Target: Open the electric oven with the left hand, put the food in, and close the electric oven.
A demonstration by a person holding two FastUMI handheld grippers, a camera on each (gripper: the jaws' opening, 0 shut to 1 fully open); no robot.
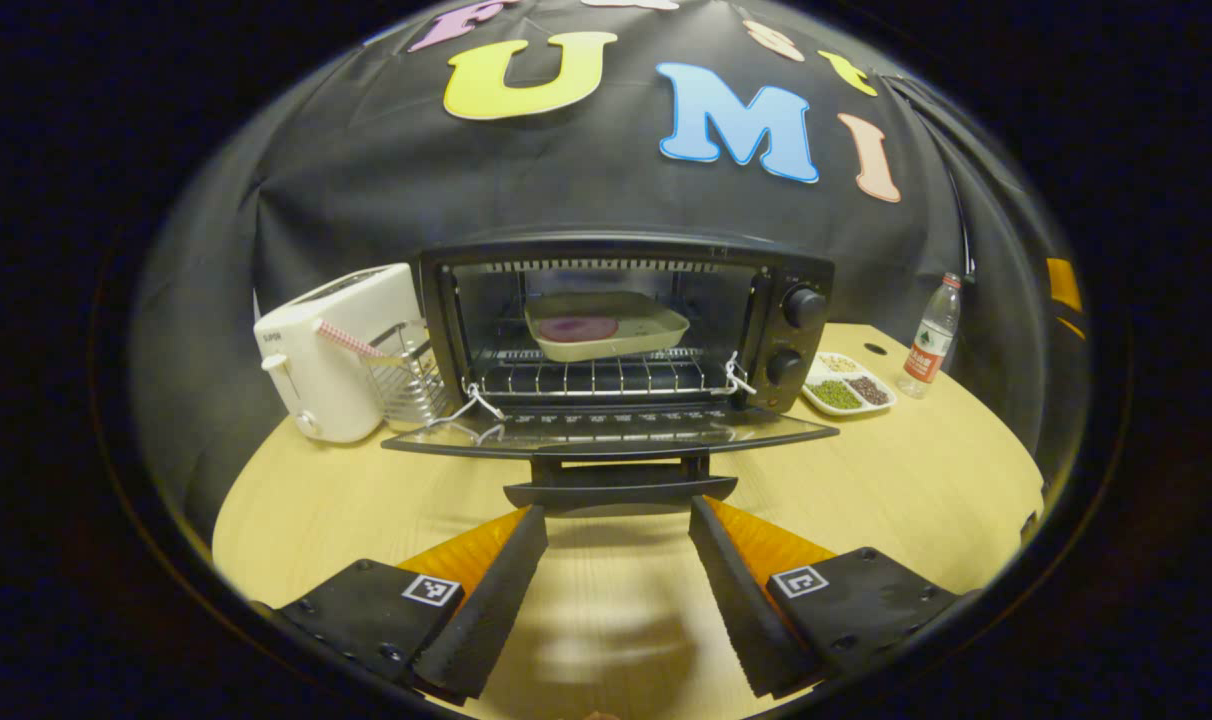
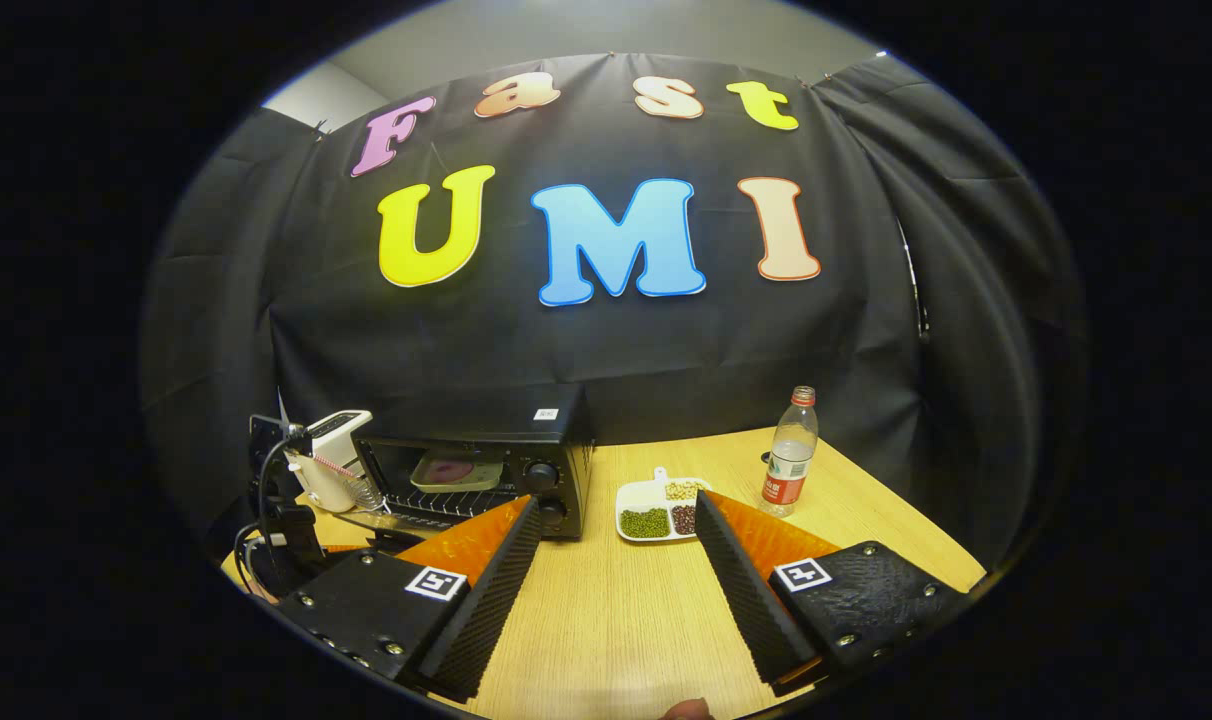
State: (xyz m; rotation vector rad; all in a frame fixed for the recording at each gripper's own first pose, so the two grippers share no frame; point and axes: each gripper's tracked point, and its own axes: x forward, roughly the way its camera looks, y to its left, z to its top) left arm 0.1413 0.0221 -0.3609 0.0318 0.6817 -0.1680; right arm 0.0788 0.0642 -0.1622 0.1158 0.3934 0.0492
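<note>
While the oven door (image 1: 606, 432) hangs open, a food tray (image 1: 606, 325) is seen inside.
Left gripper (image 1: 616, 560) and right gripper (image 2: 616, 560) are held spread, empty; a bean dish (image 2: 661, 510) is framed by the right.

From the left gripper view we look low and straight into the open oven (image 1: 616, 340), close in front of it. From the right gripper view we sit higher and farther back, off to the oven's right, facing the wall. Both views share the oven, the sectioned dish (image 2: 663, 510) and the bottle (image 2: 790, 455).

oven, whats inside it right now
Inside the black electric oven, a beige rectangular tray holding a purple round food sits on the wire rack. The tray's underside is hidden.
</note>
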